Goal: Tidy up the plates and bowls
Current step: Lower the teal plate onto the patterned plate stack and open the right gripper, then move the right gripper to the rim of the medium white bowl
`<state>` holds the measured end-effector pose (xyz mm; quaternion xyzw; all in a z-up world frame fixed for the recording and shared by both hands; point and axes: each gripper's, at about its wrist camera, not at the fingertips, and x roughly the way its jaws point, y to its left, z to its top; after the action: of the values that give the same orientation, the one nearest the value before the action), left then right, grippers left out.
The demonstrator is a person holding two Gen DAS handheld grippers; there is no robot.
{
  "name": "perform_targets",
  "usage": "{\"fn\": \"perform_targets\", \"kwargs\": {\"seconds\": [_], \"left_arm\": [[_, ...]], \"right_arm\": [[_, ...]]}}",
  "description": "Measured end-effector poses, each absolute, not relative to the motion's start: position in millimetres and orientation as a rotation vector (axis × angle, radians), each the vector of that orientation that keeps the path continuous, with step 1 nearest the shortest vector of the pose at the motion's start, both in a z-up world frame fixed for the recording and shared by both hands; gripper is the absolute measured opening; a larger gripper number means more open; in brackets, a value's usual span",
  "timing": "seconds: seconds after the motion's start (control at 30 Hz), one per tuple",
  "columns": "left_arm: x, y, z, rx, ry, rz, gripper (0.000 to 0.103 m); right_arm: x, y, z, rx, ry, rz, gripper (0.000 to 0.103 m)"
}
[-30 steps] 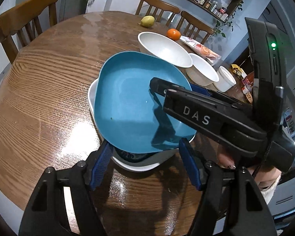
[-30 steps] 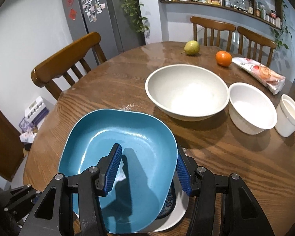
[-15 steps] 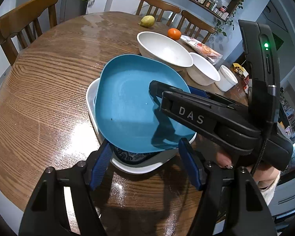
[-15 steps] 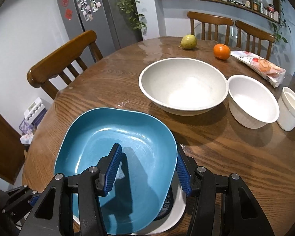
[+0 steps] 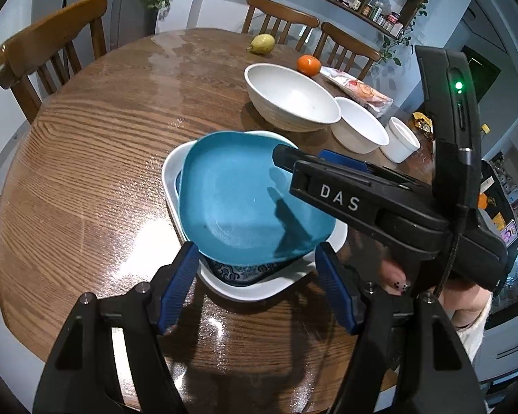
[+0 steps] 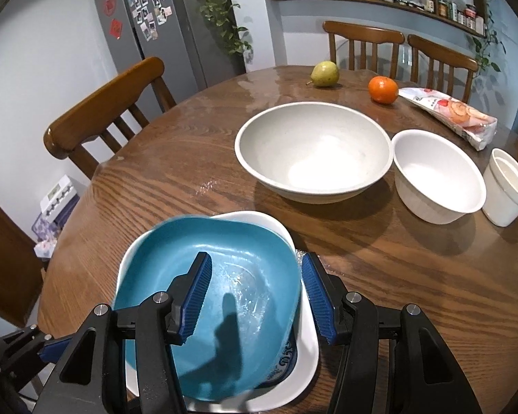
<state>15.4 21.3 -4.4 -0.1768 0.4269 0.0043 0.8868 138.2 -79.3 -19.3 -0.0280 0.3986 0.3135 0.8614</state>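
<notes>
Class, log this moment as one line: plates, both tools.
blue plate stacked over white plate | left tool opening, stack's near edge between jaws | right tool straddles blue plate rim, grip unclear

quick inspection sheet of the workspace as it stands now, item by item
surface: round wooden table, glossy.
job's things: blue plate over white plate; large bowl, smaller bowl, white cup in a row.
clutter: pear, orange, snack packet.
grippers: right gripper straddles the blue plate's edge; left gripper opening, pads clear of the plates.
cables: black cable on right gripper.
surroundings: chairs, fridge, shelves.
</notes>
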Motion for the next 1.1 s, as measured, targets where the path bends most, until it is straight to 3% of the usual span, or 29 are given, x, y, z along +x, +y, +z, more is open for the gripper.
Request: {"fn": "perform_targets", "kwargs": {"seconds": [0.17, 0.3, 0.37, 0.67, 1.1], "left_arm": [[12, 20, 6, -0.349, 0.854, 0.011, 0.079], [13, 16, 16, -0.319, 0.824, 0.018, 0.082], [14, 14, 20, -0.313, 0.812, 0.017, 0.083], [23, 13, 37, -0.267, 0.763, 0.012, 0.090], [67, -8, 73, -0.252, 0.736, -0.040, 0.097]], "right_arm": [[139, -84, -16, -0.031, 0.832, 0.654, 0.062], [140, -92, -9, 0.001, 0.814, 0.659, 0.064], [140, -96, -6, 0.019, 0.802, 0.656, 0.070], [145, -120, 8, 0.130, 0.756, 0.623, 0.081], [165, -178, 22, 0.327, 0.712, 0.544, 0.089]]}}
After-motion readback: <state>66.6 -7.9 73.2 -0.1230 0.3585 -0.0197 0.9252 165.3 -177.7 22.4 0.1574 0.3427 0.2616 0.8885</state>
